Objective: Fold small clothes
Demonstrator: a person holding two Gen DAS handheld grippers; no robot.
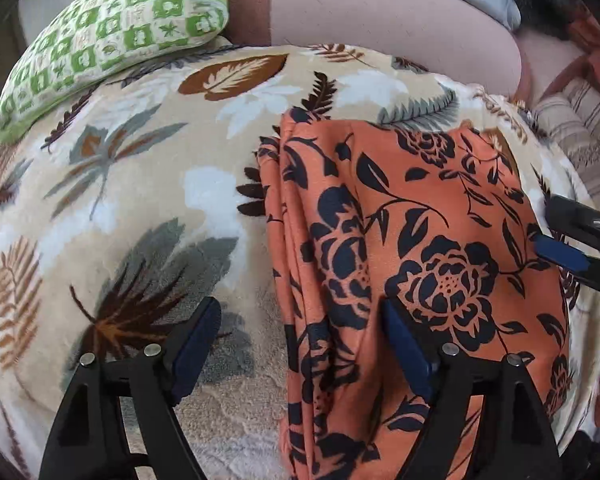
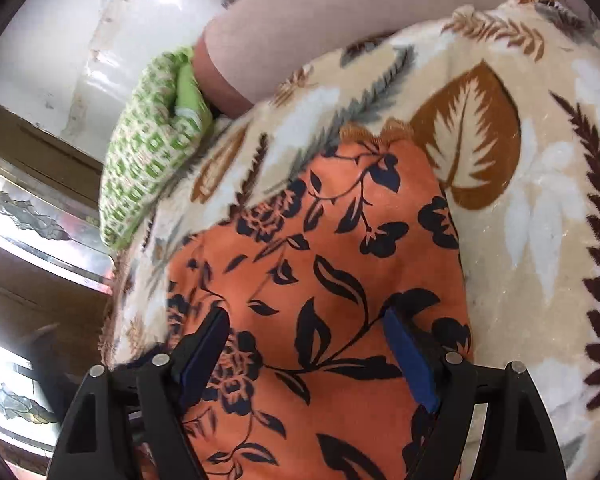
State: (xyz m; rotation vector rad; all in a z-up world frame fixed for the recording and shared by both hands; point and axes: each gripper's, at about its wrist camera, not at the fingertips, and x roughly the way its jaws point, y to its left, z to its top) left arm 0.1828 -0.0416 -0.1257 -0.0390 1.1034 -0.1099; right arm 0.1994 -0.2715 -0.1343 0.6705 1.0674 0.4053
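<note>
Left gripper (image 1: 300, 344) fingers spread, nothing pinched; right gripper (image 2: 306, 354) same.
Folded orange floral garment (image 1: 416, 264) lies on leaf-print blanket (image 1: 140, 208); green pillow (image 1: 112, 36) behind. No readable writing.

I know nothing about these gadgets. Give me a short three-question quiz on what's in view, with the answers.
1. True or false: the orange floral garment lies folded on the leaf-print blanket.
2. Which pattern covers the pillow? A) green and white squares B) red stripes C) blue dots
3. Fill in: both the left gripper and the right gripper have their jaws ____, gripping nothing.

Key: 1 true; 2 A; 3 open.
</note>
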